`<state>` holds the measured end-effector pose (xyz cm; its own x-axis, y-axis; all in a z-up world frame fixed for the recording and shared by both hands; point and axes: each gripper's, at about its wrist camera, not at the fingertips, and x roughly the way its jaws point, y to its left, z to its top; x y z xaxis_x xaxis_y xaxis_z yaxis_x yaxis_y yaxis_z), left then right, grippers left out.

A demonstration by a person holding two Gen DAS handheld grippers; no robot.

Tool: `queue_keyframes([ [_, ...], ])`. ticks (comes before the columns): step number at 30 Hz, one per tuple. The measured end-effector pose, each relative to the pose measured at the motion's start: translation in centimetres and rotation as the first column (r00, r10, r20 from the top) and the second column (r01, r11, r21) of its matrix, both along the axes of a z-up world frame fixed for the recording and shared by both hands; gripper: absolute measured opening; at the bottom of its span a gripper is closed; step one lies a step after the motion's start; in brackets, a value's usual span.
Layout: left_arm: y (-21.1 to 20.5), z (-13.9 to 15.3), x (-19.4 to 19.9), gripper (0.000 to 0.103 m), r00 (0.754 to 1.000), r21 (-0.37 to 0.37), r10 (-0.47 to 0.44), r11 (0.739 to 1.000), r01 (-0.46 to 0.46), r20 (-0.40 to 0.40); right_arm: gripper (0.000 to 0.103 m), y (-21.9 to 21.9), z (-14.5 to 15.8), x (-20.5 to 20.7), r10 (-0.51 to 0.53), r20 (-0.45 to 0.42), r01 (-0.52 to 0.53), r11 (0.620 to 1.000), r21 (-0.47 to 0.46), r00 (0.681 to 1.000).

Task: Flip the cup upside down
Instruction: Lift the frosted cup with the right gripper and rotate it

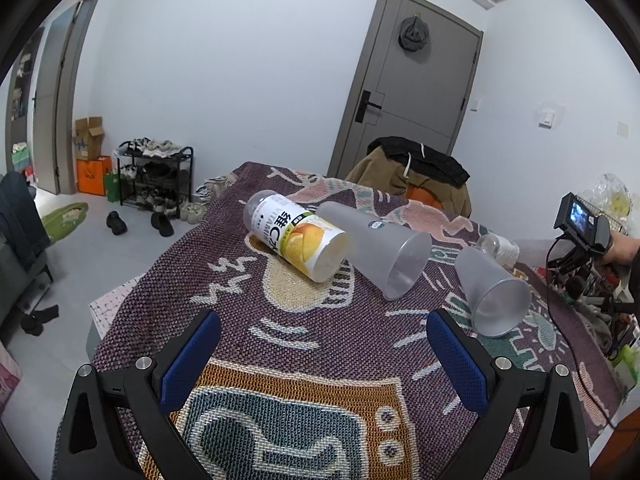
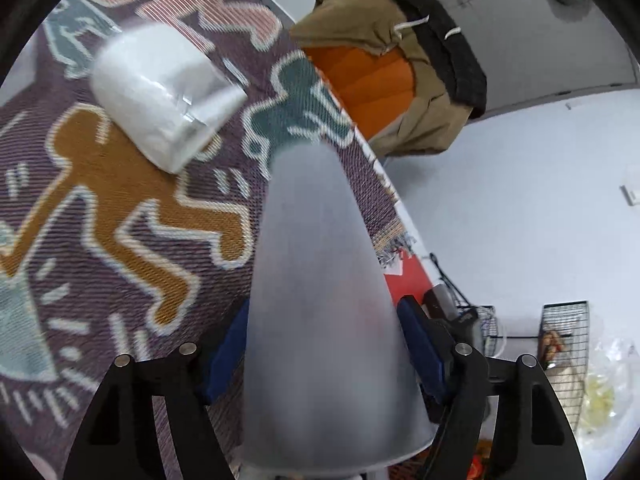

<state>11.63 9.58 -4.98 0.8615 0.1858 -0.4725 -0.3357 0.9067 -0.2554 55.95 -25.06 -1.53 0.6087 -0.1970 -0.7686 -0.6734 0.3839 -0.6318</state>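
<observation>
Two tools: the right tool [image 2: 322, 352] grips a frosted cup [image 2: 320, 300]; the left tool [image 1: 323, 354] hovers wide open, empty, above the bench [image 1: 280, 360].

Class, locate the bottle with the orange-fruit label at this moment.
In the left wrist view, the clear plastic bottle with the orange-fruit label lies on its side on the patterned woven cloth, centre-left, its end against a toppled frosted grey plastic cup.

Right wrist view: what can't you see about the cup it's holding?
- Inside of the cup: hidden by its own frosted wall.
- Blue pads of the right gripper: partly behind the cup.
- The clear bottle lying beyond: blurred, so its details cannot be read.
</observation>
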Motion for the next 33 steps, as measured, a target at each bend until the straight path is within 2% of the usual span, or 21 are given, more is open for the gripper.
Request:
queue_keyframes([
  [12, 0.0, 0.0, -0.9, 0.103, 0.998, -0.063, -0.054, 0.996, 0.056, 0.044, 0.073, 2.9, 5.4, -9.0, 0.13, 0.079, -0.13, 0.991, -0.004, 0.988],
  [18, 0.0, 0.0, -2.0, 0.103, 0.994, -0.099, -0.079, 0.991, 0.086, 0.073, 0.073, 5.3, 9.3, -15.2, 0.225, 0.182, -0.237, 0.97, 0.048, 0.957],
  [23, -0.2, 0.8, -3.5, 0.103, 0.989, -0.086, -0.096, 0.991, 0.106, 0.11, 0.073, 8.0, 12.2, -21.4, 0.296, 0.245, -0.324, 0.942, 0.085, 0.923],
  [27, 0.1, 1.3, -4.4, 0.103, 0.986, -0.088, -0.1, 0.99, 0.113, 0.134, 0.073, 10.0, 12.7, -26.5, 0.367, 0.279, -0.398, 0.916, 0.06, 0.887],
  [33, 1.1, 1.7, -5.5, 0.103, 0.983, -0.105, -0.094, 0.988, 0.112, 0.155, 0.073, 12.5, 12.7, -32.5, 0.434, 0.302, -0.478, 0.874, 0.09, 0.849],
])
